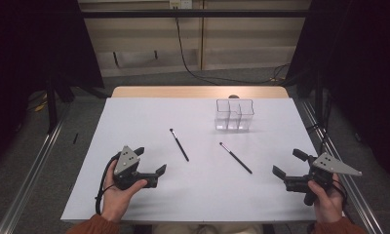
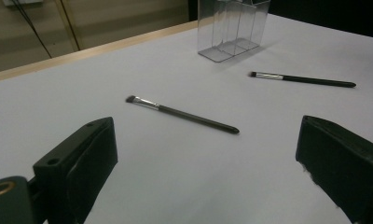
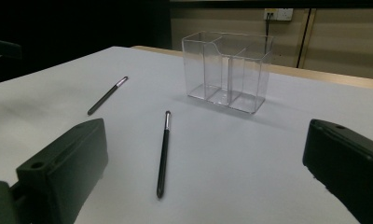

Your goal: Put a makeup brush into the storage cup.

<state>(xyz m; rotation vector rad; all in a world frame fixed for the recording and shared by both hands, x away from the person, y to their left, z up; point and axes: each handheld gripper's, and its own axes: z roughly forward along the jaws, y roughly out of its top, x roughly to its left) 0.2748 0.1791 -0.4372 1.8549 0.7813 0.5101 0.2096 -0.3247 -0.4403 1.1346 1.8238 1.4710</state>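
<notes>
Two slim black makeup brushes lie flat on the white table, well apart from each other. The left brush (image 1: 179, 145) rests near the middle of the table, its bristle tip toward the far edge and its handle slanting back toward the near edge. In the left gripper view it lies ahead of the jaws, crosswise between them and clear of both. The right brush (image 1: 236, 158) lies right of centre with the same slant; in the right gripper view it runs lengthwise ahead of the jaws, nearer the left one, touching neither.

The left gripper (image 1: 151, 165) hovers near the table's near-left corner, jaws spread wide and holding nothing. The right gripper (image 1: 290, 163) hovers near the near-right corner, jaws likewise spread and empty. Each is held in a hand with an orange-brown sleeve at the near edge.

A clear plastic organizer (image 1: 234, 115) with upright compartments stands toward the far-right part of the table, beyond both brushes.

The table (image 1: 134, 117) has a white top with a wooden strip along its far edge. Around it are a grey floor, a black cable trailing down the pale back wall, and dark curtains on both sides.
</notes>
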